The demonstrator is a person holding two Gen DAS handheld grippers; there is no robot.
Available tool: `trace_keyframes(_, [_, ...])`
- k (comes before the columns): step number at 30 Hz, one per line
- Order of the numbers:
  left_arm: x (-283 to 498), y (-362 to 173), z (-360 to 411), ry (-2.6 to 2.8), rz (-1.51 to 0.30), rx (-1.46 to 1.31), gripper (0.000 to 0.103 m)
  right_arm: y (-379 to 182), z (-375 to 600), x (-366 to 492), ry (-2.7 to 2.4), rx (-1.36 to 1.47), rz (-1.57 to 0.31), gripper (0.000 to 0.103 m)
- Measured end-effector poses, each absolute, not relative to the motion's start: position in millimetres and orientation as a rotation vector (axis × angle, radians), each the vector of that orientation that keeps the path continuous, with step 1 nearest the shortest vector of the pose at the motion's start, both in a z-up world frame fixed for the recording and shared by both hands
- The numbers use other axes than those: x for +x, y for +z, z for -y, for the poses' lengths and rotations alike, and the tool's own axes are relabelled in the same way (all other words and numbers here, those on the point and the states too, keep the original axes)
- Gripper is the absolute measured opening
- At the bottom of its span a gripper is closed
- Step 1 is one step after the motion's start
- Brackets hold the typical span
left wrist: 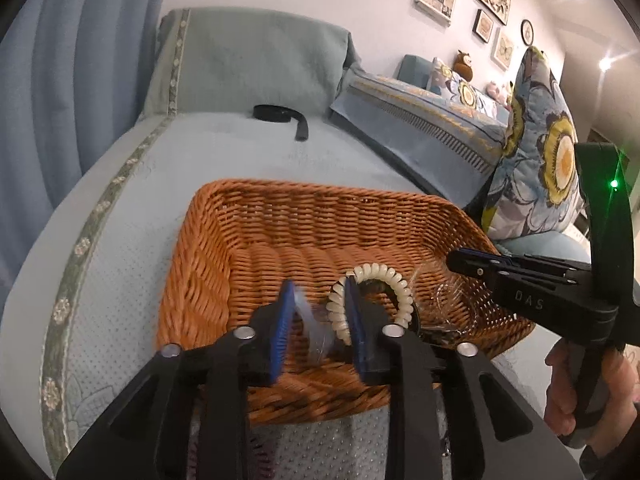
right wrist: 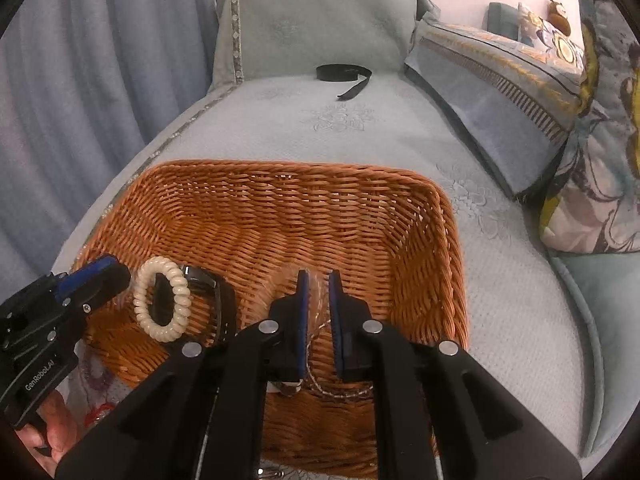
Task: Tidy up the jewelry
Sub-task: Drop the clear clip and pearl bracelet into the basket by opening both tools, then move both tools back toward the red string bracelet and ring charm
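Observation:
A woven wicker basket (left wrist: 320, 192) (right wrist: 280, 168) sits on a pale blue sofa cover. Inside it lie a cream spiral bracelet (left wrist: 400, 284) (right wrist: 180, 280) and a black watch (right wrist: 224, 300). My left gripper (left wrist: 318, 284) (right wrist: 108, 270) hangs over the basket's near left part with its jaws apart. A blurred translucent piece (left wrist: 316, 332) shows between them, not pinched. My right gripper (right wrist: 318, 276) (left wrist: 452, 258) is over the basket's near right part. It is shut on a clear bag (right wrist: 318, 312) holding a thin chain.
A black strap (left wrist: 280, 114) (right wrist: 344, 72) lies at the far end of the sofa seat. Flowered cushions (left wrist: 536, 160) (right wrist: 600, 160) stand to the right, and a blue curtain (right wrist: 100, 80) hangs on the left. Small bags with purple and red pieces (right wrist: 98, 380) lie by the basket's near left corner.

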State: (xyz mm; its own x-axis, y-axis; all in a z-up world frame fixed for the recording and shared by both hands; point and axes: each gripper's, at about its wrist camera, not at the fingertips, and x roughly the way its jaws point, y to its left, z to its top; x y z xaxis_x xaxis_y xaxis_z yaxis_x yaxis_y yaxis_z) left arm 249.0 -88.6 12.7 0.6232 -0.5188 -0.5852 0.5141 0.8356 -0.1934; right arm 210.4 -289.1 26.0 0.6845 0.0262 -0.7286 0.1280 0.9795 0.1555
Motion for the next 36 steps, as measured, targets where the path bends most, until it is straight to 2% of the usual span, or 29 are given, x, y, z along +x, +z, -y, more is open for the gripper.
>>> trace_keyframes(1, [246.8,15.1,86.0,-0.595,-0.666,-0.017,0.041,26.7,291.7,207.8,-0.058,0.207,-0.814,0.015])
trace_keyframes(2, [243.5,19.4,81.4,-0.606,-0.65,-0.04,0.043,29.0,293.5,201.4,-0.058,0.215,-0.805,0.018])
trace_keyframes(4, [237.3,28.3,74.8,-0.619,-0.623,-0.068,0.043,34.4,297.0,188.0,-0.061,0.222,-0.783,0.035])
trace_keyframes(6, [228.0,42.0,63.8,-0.624,-0.584,-0.103,0.045,41.5,299.2,168.9,-0.058,0.232,-0.755,0.046])
trace_keyframes(13, [179.0,66.2,35.0,-0.618,-0.535,-0.125,0.045,56.2,293.8,94.0,-0.037,0.238,-0.721,0.046])
trace_keyframes(23, [126.6,18.0,-25.5,-0.518,-0.687,-0.152,0.045,16.0,284.2,18.6,-0.045,0.355,-0.763,0.046])
trace_keyframes(29, [129.9,-16.5,-14.4,-0.506,-0.813,-0.068,0.043,-6.8,285.4,8.9,-0.051,0.391,-0.809,0.046])
trace_keyframes(32, [135.2,-25.8,-9.8,-0.498,-0.842,-0.03,0.038,-10.2,288.0,7.9,-0.057,0.398,-0.809,0.046])
trace_keyframes(36, [143.2,-27.0,-1.9,-0.491,-0.854,0.008,0.037,-14.7,290.2,9.1,-0.052,0.418,-0.82,0.046])
